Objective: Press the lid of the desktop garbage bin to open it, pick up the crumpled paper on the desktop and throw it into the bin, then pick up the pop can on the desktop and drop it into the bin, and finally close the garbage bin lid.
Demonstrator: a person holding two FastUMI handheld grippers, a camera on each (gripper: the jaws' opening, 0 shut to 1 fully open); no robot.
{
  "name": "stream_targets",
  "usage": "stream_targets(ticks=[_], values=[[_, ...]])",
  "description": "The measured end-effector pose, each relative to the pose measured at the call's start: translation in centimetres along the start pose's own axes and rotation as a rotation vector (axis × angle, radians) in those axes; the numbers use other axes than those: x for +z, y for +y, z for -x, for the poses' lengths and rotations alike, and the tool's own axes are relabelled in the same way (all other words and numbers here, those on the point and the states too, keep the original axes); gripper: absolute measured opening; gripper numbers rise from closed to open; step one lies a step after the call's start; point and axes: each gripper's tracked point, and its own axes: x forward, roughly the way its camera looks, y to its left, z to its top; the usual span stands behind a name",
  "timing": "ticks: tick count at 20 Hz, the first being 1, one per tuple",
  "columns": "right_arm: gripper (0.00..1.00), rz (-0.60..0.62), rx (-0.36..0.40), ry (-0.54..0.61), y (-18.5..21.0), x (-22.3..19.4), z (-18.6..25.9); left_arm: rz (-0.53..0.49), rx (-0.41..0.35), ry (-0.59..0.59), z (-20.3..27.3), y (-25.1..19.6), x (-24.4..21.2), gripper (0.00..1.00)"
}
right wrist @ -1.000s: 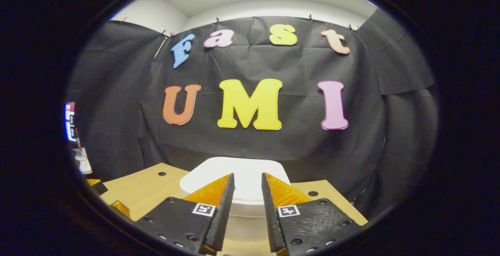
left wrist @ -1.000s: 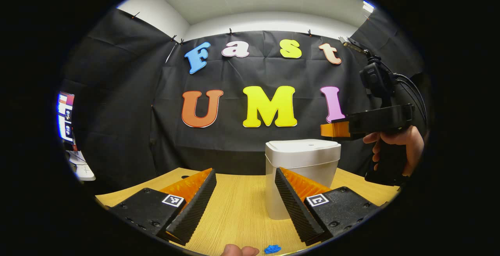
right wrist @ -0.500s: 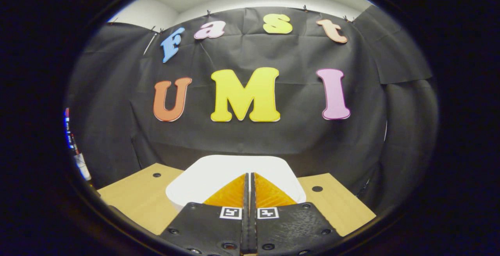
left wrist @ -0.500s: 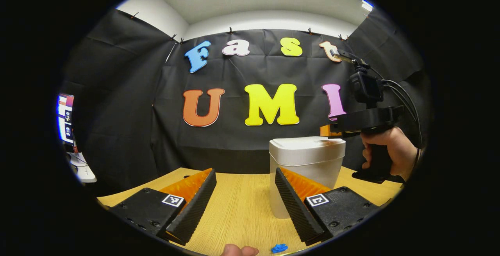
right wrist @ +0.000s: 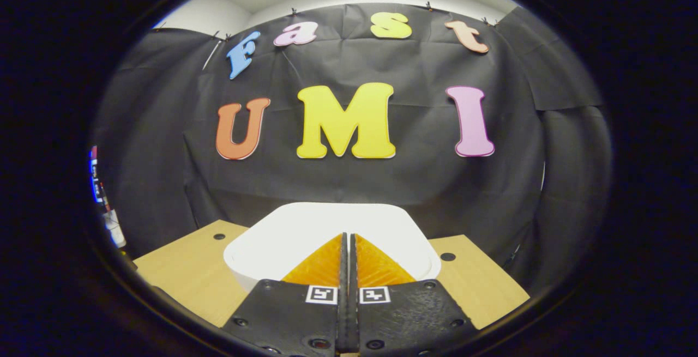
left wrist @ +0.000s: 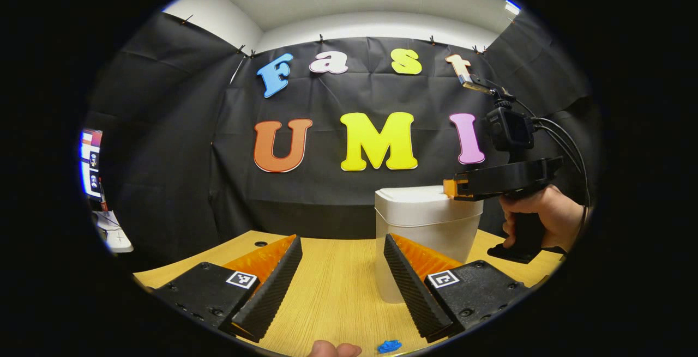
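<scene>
A white desktop garbage bin (left wrist: 428,226) stands on the wooden table, its lid (right wrist: 327,229) down. In the right gripper view my right gripper (right wrist: 347,237) is shut with nothing between its fingers, its tips lying over the lid. From the left gripper view that right gripper (left wrist: 451,189) reaches in from the right at the lid's top edge, held by a hand (left wrist: 540,215). My left gripper (left wrist: 342,248) stands open low over the table, the bin just behind its right finger (left wrist: 409,270). A small blue crumpled paper (left wrist: 389,346) lies at the table's near edge.
The wooden table (left wrist: 332,297) runs back to the black cloth wall. A fingertip (left wrist: 332,349) shows at the bottom of the left gripper view. A monitor (left wrist: 90,161) and white items sit far left. Small holes (right wrist: 447,256) mark the table near the bin.
My right gripper shut its fingers and came down over the bin lid. The bin looks nearer and larger in the right gripper view. My left gripper stayed open and almost still.
</scene>
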Motion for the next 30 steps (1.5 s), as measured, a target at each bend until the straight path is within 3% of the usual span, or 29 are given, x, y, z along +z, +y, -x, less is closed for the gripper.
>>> stream_targets(ticks=[2, 3, 6, 7, 9, 14, 18, 30], values=[[0.0, 0.002, -0.025, -0.024, -0.5, 0.8, 0.5, -0.003, -0.009, -0.005, 0.1, -0.4, 0.1, 0.97], [0.19, -0.002, -0.014, -0.032, -0.4, 0.9, 0.7, -0.004, -0.009, -0.009, 0.1, -0.5, 0.3, 0.97], [0.56, -0.031, 0.015, -0.101, -0.6, 2.8, 2.6, 0.005, -0.003, -0.01, 0.2, -0.4, 0.1, 0.97], [0.75, -0.038, 0.017, -0.135, -0.9, 3.6, 3.4, 0.008, -0.005, -0.006, 0.2, -0.6, 0.0, 0.97], [0.92, -0.023, 0.005, -0.199, -1.9, 4.9, 4.7, 0.014, -0.011, 0.0, 0.1, -1.1, -0.1, 0.97], [0.95, 0.004, -0.023, -0.278, -4.2, 5.2, 7.4, 0.007, -0.03, 0.008, 0.1, -2.4, -1.0, 0.97], [0.95, 0.015, 0.013, -0.272, -5.3, 3.5, 10.1, 0.012, -0.045, 0.036, 0.3, -3.2, -2.3, 0.97], [0.95, 0.009, 0.005, -0.231, -10.5, -5.6, 18.4, -0.012, -0.123, 0.256, 4.9, -7.1, -12.6, 0.98]])
